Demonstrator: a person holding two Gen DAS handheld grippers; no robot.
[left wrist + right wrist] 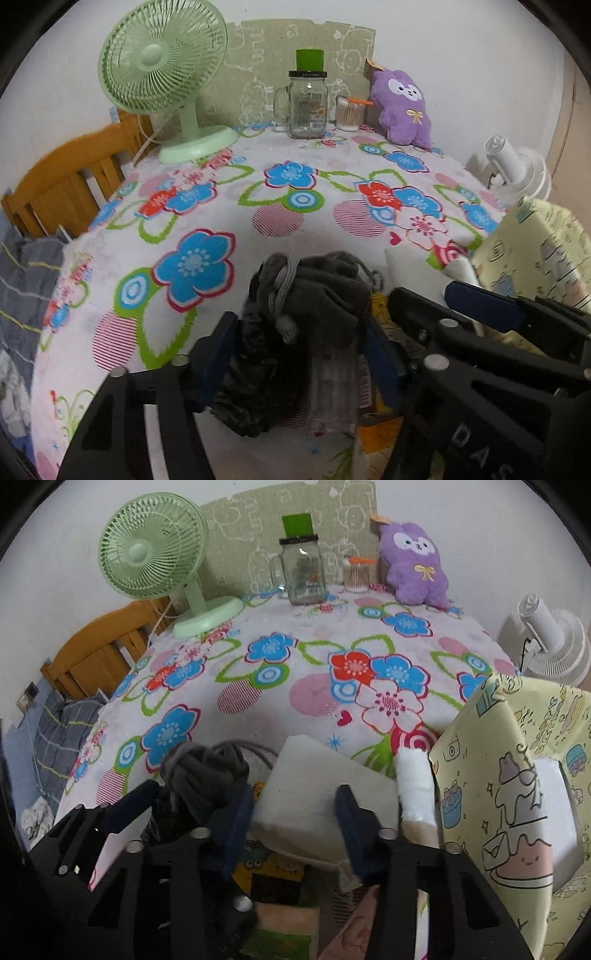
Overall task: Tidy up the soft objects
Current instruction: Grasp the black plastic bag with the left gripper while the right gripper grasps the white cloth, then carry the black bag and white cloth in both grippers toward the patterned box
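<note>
My left gripper is shut on a bundle of dark grey cloth with a grey cord and a black plastic bag, held low over the floral tablecloth. The same bundle shows in the right wrist view between the left fingers. My right gripper grips a white foam-like pad between its blue pads; the pad lies tilted beside a yellow cartoon-print box. A white roll stands against the box. A purple plush toy sits at the table's back.
A green fan, a glass mug jar with a green top and a cotton-swab cup stand at the back. A white fan is off the right edge. A wooden chair is at left. Printed packets lie under the grippers.
</note>
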